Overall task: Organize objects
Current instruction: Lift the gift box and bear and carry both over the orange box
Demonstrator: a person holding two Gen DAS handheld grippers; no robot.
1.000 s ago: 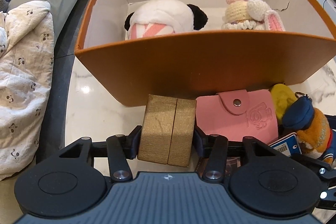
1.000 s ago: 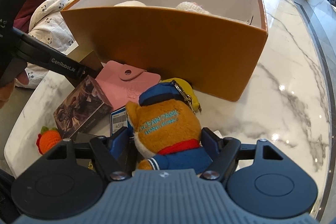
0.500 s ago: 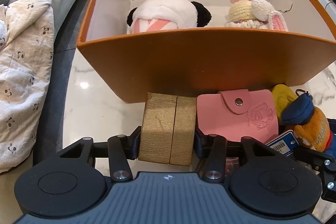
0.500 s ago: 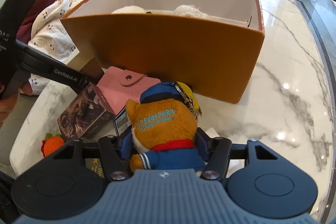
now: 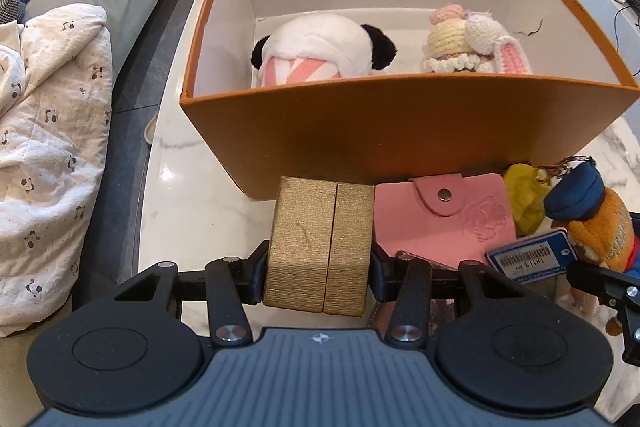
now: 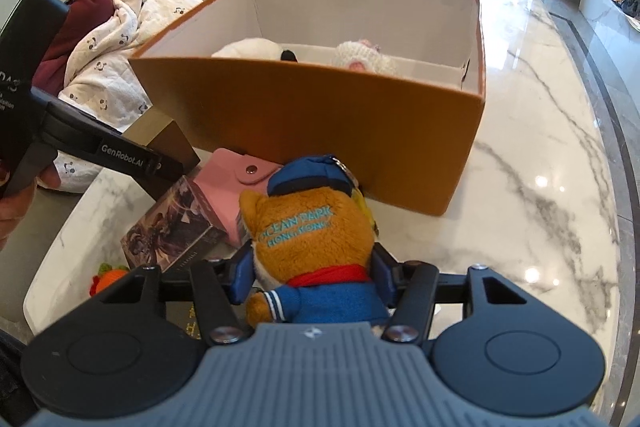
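My left gripper (image 5: 318, 269) is shut on a gold textured box (image 5: 316, 247), held just in front of the orange storage box (image 5: 384, 131). Inside that box lie a panda plush (image 5: 316, 51) and a crocheted bunny toy (image 5: 472, 43). My right gripper (image 6: 312, 273) is shut on an orange plush bear (image 6: 308, 235) in a blue cap and sailor jacket, with both pads pressing its sides. The bear (image 5: 596, 227) also shows at the right edge of the left wrist view. A pink wallet (image 5: 440, 215) lies flat between the two held things.
A dark printed carton (image 6: 172, 227) and a crocheted carrot (image 6: 106, 277) sit at the table's left near edge. A yellow toy (image 5: 520, 195) rests against the orange box. A sofa with a panda-print blanket (image 5: 48, 147) stands left of the marble table (image 6: 540, 187).
The right gripper's jaws closed onto the plush bear and lifted it slightly. The left gripper rose a little with the gold box, showing more of the orange box's inside.
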